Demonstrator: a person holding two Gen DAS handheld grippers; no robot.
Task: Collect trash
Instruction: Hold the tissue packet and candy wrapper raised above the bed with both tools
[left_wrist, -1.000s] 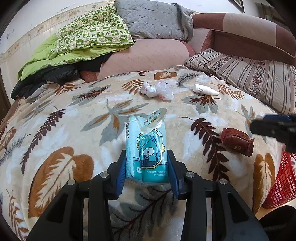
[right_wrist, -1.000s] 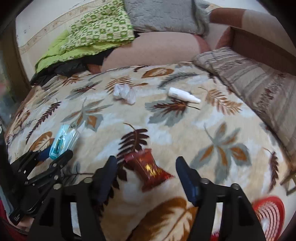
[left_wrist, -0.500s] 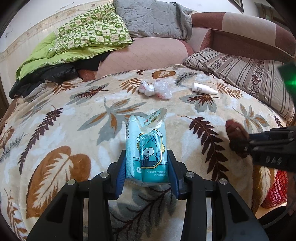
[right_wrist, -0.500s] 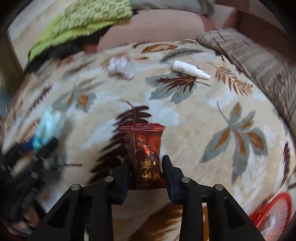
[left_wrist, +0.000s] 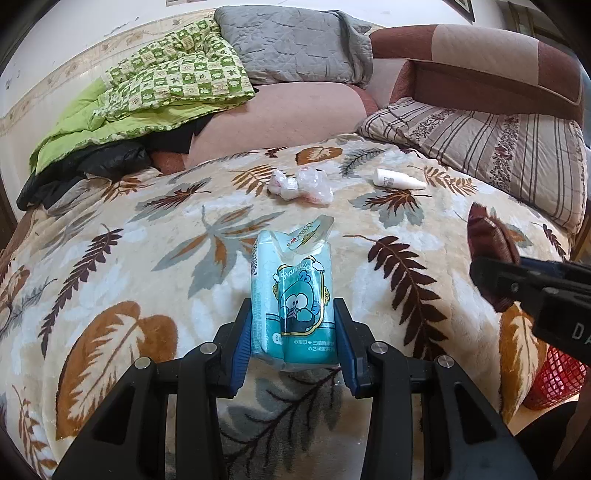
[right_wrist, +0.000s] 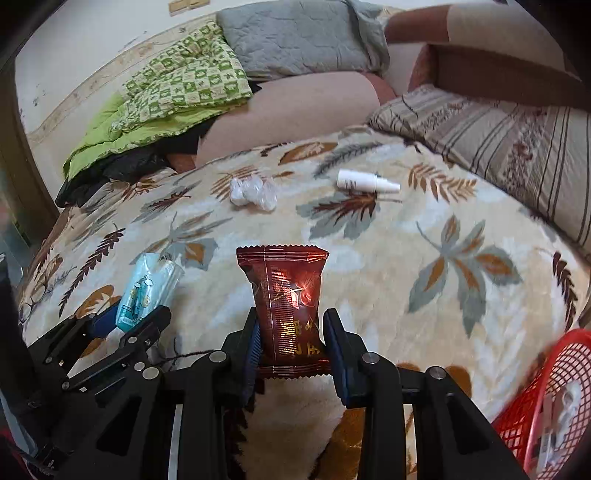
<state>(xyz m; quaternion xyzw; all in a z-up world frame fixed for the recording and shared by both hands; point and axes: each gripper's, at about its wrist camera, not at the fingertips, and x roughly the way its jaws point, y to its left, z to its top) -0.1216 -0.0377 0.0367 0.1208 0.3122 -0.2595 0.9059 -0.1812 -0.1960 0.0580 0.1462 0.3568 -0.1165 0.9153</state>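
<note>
Your left gripper (left_wrist: 293, 343) is clamped on a soft teal tissue pack (left_wrist: 293, 295), glossy plastic with a cartoon print, its long axis pointing straight ahead between the blue pads and its torn clear flap at the far end. Your right gripper (right_wrist: 291, 347) pinches a dark red foil snack wrapper (right_wrist: 286, 306), shiny and crinkled, with zigzag-cut ends; it stands lengthwise out from the fingers, the wider end away from you. Both are held above the bed's plush leaf-print blanket (right_wrist: 424, 258). Farther ahead of the grippers lie a crumpled clear plastic bag (left_wrist: 301, 184) and, to its right, a white tube (left_wrist: 397, 180) lying sideways. A red mesh basket (right_wrist: 535, 413) sits low to the right of your right gripper.
</note>
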